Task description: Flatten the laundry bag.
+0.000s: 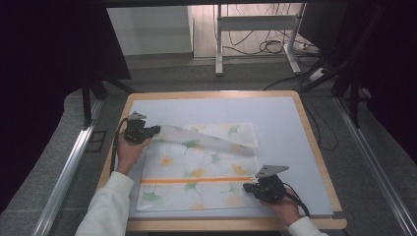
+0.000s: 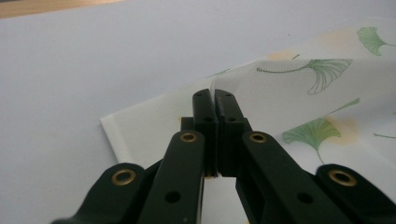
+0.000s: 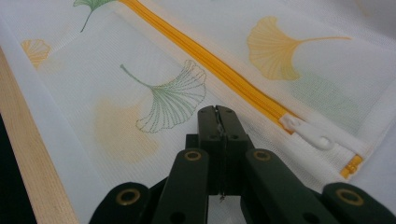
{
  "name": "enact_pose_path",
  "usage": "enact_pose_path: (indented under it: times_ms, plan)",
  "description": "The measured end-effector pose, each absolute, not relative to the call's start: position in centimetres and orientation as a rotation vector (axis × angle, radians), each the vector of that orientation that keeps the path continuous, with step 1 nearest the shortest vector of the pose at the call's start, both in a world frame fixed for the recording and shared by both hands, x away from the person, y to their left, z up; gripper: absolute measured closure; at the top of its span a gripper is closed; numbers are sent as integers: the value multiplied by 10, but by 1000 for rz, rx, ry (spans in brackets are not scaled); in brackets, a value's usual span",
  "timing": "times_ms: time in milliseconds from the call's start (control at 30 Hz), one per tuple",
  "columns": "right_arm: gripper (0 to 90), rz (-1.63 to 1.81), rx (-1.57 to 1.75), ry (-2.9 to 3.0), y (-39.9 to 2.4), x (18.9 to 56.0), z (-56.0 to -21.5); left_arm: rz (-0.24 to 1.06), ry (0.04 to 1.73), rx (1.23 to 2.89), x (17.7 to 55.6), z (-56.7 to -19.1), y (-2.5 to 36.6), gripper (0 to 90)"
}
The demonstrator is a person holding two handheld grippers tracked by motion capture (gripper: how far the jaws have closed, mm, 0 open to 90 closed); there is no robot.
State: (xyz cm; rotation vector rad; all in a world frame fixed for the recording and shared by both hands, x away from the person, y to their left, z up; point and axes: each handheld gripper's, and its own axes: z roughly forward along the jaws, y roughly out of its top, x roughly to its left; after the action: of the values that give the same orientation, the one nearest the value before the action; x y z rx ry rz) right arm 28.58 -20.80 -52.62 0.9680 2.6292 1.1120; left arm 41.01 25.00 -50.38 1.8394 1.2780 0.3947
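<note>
The left gripper pinches a lifted corner of the mesh bag, the right gripper rests with jaws together on its weave near the orange zipper, and the leaf-printed bag lies on a pale mat over the wooden table.

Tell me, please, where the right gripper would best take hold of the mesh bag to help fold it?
Probably at the near right corner of the mesh bag, below the white zipper pull. The right gripper rests shut there, so it could come in low from the right and pinch the flat hem. The left gripper already holds the far left corner lifted.
</note>
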Motion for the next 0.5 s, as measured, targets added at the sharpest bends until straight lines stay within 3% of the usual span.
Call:
enact_pose_path:
  times_ms: [500]
  plan:
    - [894, 1115, 960, 2632, -208, 286, -526, 391, 1286, 1829, 415, -508, 255, 893]
